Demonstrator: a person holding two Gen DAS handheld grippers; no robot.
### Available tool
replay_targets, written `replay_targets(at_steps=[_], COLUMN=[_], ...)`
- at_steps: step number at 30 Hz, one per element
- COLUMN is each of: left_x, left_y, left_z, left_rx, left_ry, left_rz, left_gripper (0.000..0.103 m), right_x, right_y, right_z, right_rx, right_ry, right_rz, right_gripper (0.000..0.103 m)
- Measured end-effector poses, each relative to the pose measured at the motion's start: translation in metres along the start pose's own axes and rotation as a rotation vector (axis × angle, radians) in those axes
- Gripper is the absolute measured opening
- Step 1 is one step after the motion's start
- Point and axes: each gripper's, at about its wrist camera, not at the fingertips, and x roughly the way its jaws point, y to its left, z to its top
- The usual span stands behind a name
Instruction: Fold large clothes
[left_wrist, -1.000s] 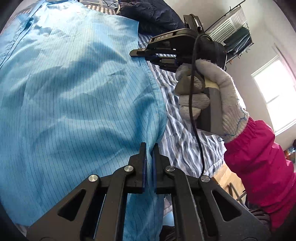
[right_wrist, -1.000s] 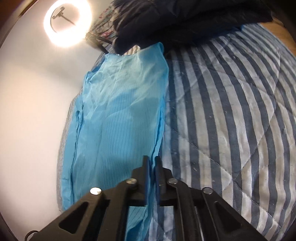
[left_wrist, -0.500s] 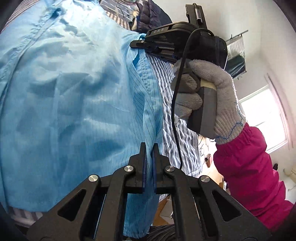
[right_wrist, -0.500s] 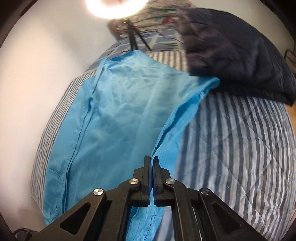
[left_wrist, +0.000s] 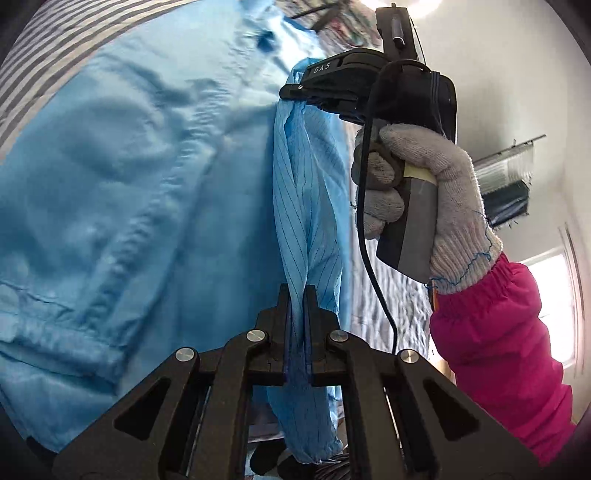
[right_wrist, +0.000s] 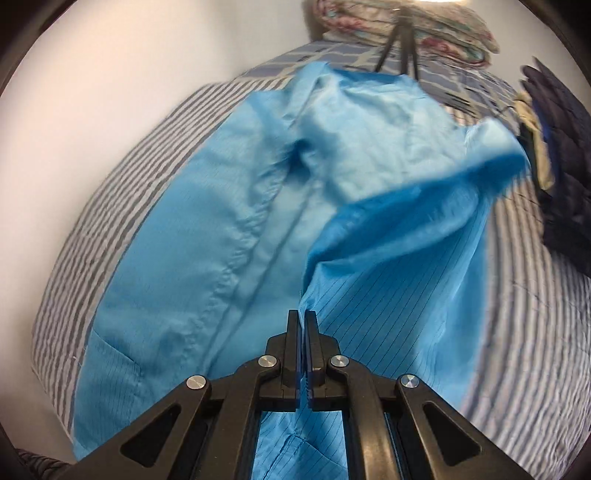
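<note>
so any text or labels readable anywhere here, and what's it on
"DAS": light letters on the black body of the right tool, seen in the left wrist view, just behind the edge of the blue garment it clamps.
Nothing else can be read: no print shows on the garment, the striped bedding, the glove or the left tool.

Light blue pinstriped garment (right_wrist: 192, 258), spread on striped bedding, one edge lifted and doubled over, fabric creased, seams shown.
</note>
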Motion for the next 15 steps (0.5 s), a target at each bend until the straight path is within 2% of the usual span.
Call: replay_targets(at_steps=[4,9,11,13,15], left_x=[-0.012,-0.023,-0.029,-0.037,-0.045], left_y=[0.013,0.015,0.016,0.017,0.018], left_z=[0.0,-0.002,-0.003,-0.002,-0.003], left_rx=[0.003,0.012,0.012,0.014,0.019], left_ry=[-0.013,-0.02,-0.024,-0.024,-0.029], left_rz=[0.023,0.032,0.032,0.036,0.032], left_gripper=[0.003,0.006,0.008,0.017,0.023], right_x=[0.021,0.025,0.022,0.009,-0.01], right_y=[0.02,0.019,0.017,0.011,0.002], right_z=[0.0,0.003,0.005,0.004,0.002], right_rx=[-0.021,0.006,0.021,0.057,0.092], right_ry=[0.026,0.027,0.017,0.006,-0.027], right_rz=[-0.018,-0.025,-0.001,0.074,0.167], right_gripper=[0.0,0.0,0.0,0.012,0.03])
